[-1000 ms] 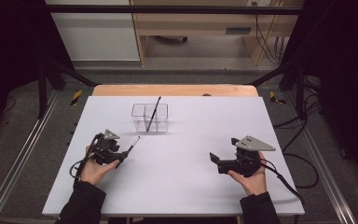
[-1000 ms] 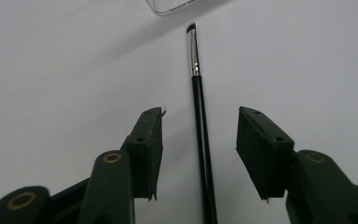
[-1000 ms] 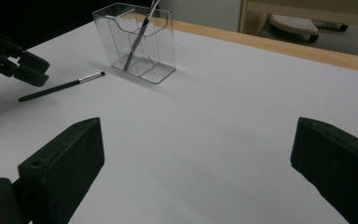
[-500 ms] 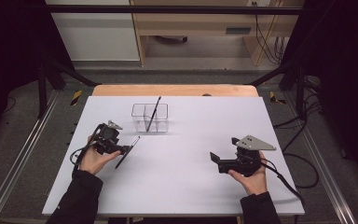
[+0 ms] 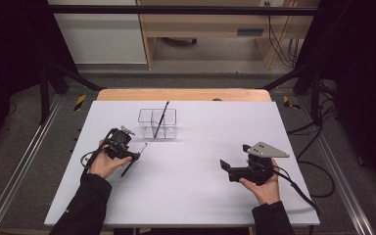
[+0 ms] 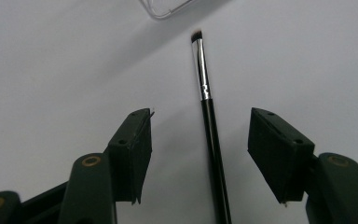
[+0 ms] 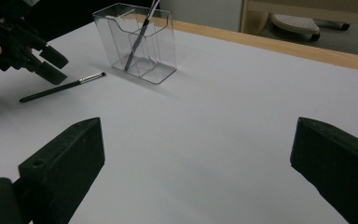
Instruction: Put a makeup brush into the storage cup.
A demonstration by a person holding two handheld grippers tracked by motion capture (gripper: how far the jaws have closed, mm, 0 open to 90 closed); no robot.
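Right gripper (image 5: 227,169): held low over the near right part of the white table (image 5: 200,196), jaws standing wide apart with nothing between them; grey three-cornered plate on top.

Left gripper (image 5: 136,155): held in the left hand (image 5: 105,164) over the near left part of the table. Its jaws have just been opening and now stand apart on either side of the brush, pads clear of it in the left gripper view.

Brush (image 6: 209,126): slim cosmetic brush lying flat on the table between the left gripper's pads, touching neither. Long glossy black handle, thin as a pencil; bright silver ferrule at its far end; small dark tuft of bristles (image 6: 196,33) at the tip. The tuft points away from the person, toward the clear holder. In the right gripper view the brush (image 7: 63,87) lies just beside the left gripper's black jaws, near the holder but apart from it.

Clear holder (image 5: 169,128): transparent plastic box with inner dividers, open at the top, standing upright beyond the brush toward the table's far edge.

Second brush (image 7: 140,35): dark handle, standing tilted in the holder, its upper end leaning out above the rim.
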